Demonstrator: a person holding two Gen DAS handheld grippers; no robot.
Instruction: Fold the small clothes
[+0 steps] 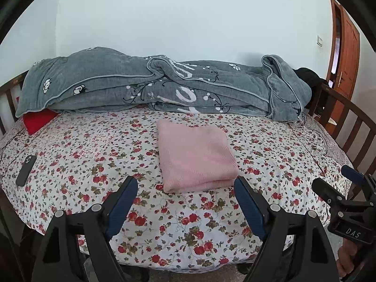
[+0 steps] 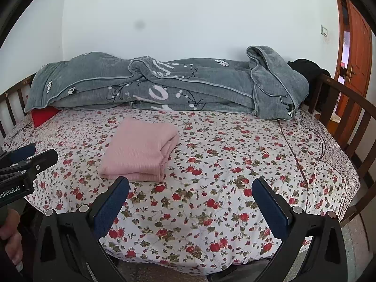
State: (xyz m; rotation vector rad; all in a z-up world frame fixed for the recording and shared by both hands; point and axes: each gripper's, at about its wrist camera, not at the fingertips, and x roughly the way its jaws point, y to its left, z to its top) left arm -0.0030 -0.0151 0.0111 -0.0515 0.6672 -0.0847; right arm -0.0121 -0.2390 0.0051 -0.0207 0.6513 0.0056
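L gripper [image 1: 185, 183]: jaws spread wide, nothing btwn the blue pads [image 1: 122, 206], both fingers clear of the bed, hanging over its near edge and pointing downward at a slant toward the middle. Black finger arms run out of the bottom of its own view.

R gripper [image 2: 190, 184]: jaws at full spread, wider than L, pads [image 2: 270, 205] empty, also above the near edge, angled down the same way.

The two sit side by side, apart, roughly level w/ each other. R shows at the right edge of the L view, L at the left edge of the R view. A hand [image 2: 10, 235] grips the L handle; fingers [image 1: 347, 256] wrap the R handle.
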